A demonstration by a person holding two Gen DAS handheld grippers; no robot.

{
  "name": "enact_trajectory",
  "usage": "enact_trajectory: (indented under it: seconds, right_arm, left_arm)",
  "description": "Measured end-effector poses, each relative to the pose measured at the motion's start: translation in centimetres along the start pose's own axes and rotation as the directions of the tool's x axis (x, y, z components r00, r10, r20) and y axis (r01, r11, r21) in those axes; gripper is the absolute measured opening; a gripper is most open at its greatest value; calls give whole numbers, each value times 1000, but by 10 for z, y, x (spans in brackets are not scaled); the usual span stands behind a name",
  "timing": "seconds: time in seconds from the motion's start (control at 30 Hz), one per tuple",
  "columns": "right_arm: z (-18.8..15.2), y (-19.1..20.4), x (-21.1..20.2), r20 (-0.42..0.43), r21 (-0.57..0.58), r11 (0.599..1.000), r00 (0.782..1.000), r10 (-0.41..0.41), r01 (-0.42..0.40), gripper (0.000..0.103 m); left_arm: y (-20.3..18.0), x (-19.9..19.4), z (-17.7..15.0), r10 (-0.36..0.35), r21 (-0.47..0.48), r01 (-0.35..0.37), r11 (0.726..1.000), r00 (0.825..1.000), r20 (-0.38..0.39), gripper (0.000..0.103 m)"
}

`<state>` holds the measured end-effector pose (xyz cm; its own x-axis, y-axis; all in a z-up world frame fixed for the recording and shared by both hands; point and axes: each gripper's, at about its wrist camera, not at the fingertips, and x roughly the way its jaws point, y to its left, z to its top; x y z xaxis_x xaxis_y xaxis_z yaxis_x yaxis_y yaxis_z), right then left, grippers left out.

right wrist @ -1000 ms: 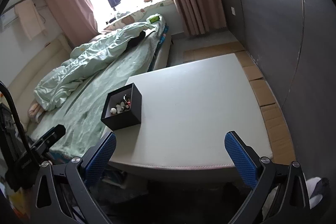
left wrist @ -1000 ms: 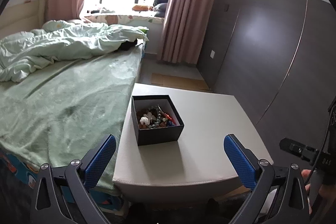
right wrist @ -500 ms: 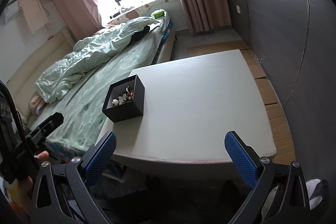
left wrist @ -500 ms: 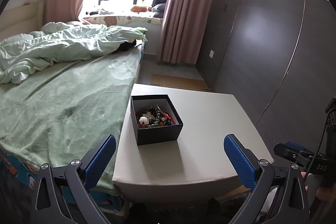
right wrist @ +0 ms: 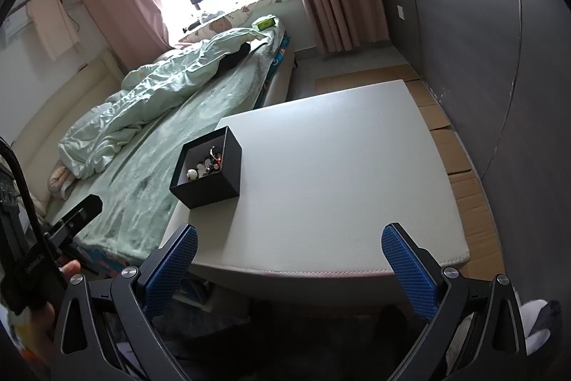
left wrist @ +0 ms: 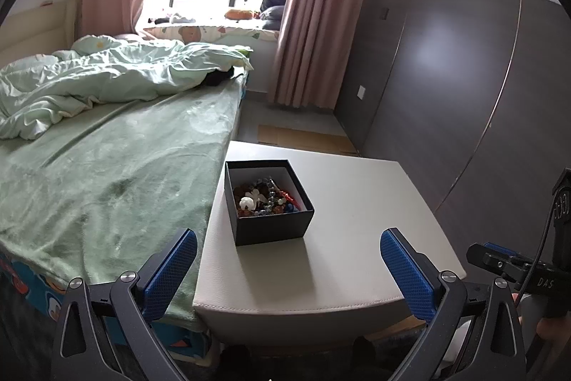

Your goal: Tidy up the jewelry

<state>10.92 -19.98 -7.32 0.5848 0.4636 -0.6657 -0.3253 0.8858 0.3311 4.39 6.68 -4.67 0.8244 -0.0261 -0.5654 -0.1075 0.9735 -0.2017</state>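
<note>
A black open box (left wrist: 268, 202) sits on the left part of a white table (left wrist: 357, 202). It holds a tangle of jewelry (left wrist: 264, 197): beads, a white piece, red and blue bits. My left gripper (left wrist: 288, 270) is open and empty, short of the table's near edge, with the box ahead between its fingers. In the right wrist view the box (right wrist: 208, 168) stands at the table's (right wrist: 339, 174) left edge. My right gripper (right wrist: 289, 268) is open and empty over the near edge, with the box ahead to the left.
A bed with green sheets (left wrist: 107, 174) and a crumpled duvet (left wrist: 107, 81) adjoins the table on the left. A dark wardrobe wall (left wrist: 464, 88) runs along the right. Cardboard (right wrist: 460, 159) lies on the floor beside the table. Each gripper shows in the other's view.
Both grippers have moved slightly forward toward the table. The box appears a little closer. Both stay open and empty.
</note>
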Motion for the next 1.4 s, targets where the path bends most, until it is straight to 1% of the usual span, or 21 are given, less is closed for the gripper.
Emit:
enact_trajectory:
  seconds: [0.37,0.7,1.07,1.17,1.27,1.33,1.4]
  right_arm:
    - [-3,-3,1,-8,-3,1000,1000,-13,13,103]
    - [-6,-1,0,-13,-4,1000,1000,-7,7,103]
    - [-7,-4,1,-22,-2,1000,1000,-21,21,103]
    - [-7,-4,1,-21,-4,1000,1000,-21,21,103]
    - [-7,-4,1,-21,-5,1000,1000,-20,20,103]
    - [-7,-3,1,-21,-4,1000,1000,-20,20,103]
    - [-7,-5,0,-20,-5,1000,1000,-19,18,103]
  left_arm:
    - [-1,-3,-3,-1,12,1,1000,1000,-1,103]
    - [5,-5,-6,5,-8,-5,1000,1000,1,103]
    - [3,-7,-6,-4,-4,4,1000,1000,4,103]
    - [3,-7,-6,12,0,-12,1000,1000,5,103]
    - [2,-9,-6,25,5,-26,1000,999,23,102]
    - [0,-14,-6,51,19,-52,998,997,54,103]
    - [-3,-20,-4,58,38,-62,997,994,90,102]
